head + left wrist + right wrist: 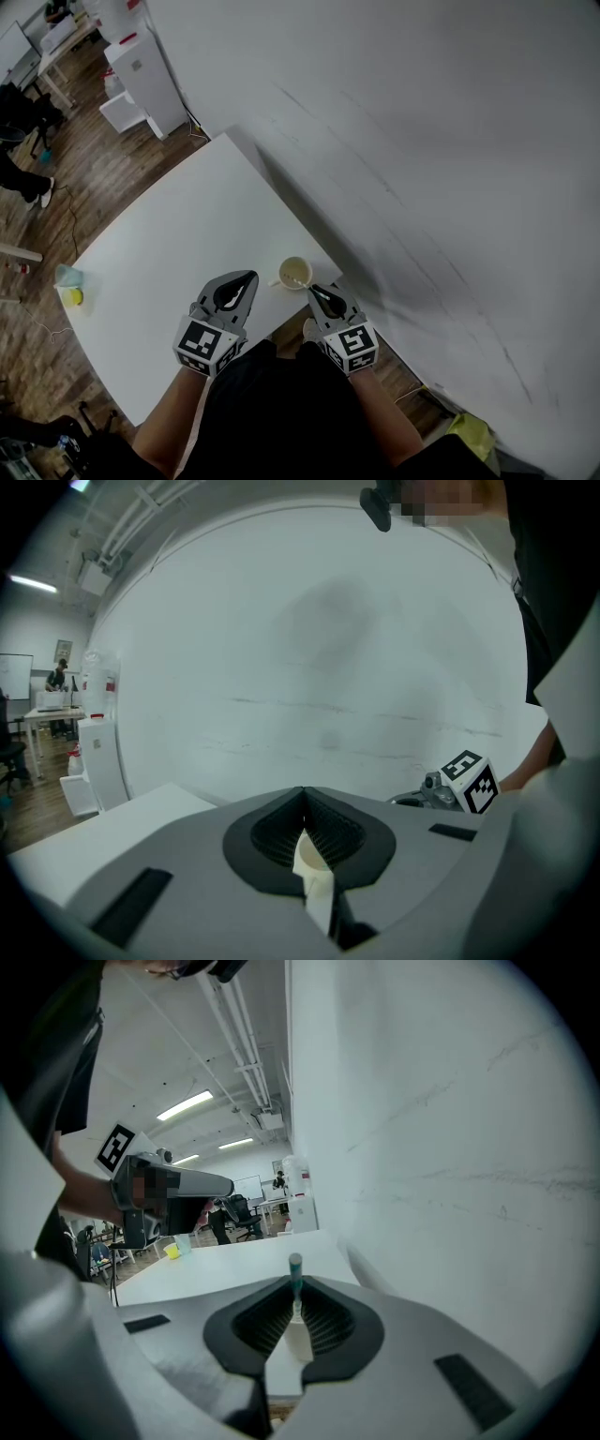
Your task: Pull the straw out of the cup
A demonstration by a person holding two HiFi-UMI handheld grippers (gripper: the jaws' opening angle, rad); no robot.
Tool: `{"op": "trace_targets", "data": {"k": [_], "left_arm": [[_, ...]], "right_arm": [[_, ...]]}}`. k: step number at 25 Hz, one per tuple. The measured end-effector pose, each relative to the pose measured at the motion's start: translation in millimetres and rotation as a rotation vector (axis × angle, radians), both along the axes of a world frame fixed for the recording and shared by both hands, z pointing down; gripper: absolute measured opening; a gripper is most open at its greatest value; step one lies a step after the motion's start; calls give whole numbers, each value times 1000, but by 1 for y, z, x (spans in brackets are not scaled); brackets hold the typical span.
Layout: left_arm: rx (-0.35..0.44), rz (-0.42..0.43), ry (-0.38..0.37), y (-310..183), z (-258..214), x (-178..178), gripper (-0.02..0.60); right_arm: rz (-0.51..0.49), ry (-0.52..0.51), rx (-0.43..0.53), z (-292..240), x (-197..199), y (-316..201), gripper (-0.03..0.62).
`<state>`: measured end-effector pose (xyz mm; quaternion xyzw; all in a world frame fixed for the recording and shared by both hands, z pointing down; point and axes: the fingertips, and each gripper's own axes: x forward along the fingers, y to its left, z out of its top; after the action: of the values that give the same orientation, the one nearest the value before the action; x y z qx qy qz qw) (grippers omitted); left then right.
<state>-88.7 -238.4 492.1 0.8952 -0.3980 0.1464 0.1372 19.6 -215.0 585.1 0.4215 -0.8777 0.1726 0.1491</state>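
Note:
A cream cup (294, 273) with a small handle stands near the right edge of the white table (169, 272), close to the wall. A thin straw (296, 1265) with a teal top rises from it. My right gripper (296, 1284) is shut on the straw just above the cup (298, 1340), and the head view shows that gripper (315, 289) at the cup's near right rim. My left gripper (251, 278) sits just left of the handle with its tips together. In the left gripper view its jaws (302, 791) meet, and a cream part of the cup (313, 864) shows through the hollow behind them.
A grey-white wall (422, 169) runs right beside the cup. A clear plastic cup (67, 275) and a yellow object (74, 296) sit at the table's left edge. White cabinets (141, 70) and office desks stand on the wooden floor further back.

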Motion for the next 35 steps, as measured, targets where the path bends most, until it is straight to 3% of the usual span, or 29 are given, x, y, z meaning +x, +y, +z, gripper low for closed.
{"op": "trace_targets", "data": {"k": [18,35], "left_arm": [[40,5,30,-12,-15,10,14],[78,5,49,-22,-37,9,14]], "right_arm": [[-7,-50,82,-59,13,2,41],[19,-150,248,-150,40,0,41]]}}
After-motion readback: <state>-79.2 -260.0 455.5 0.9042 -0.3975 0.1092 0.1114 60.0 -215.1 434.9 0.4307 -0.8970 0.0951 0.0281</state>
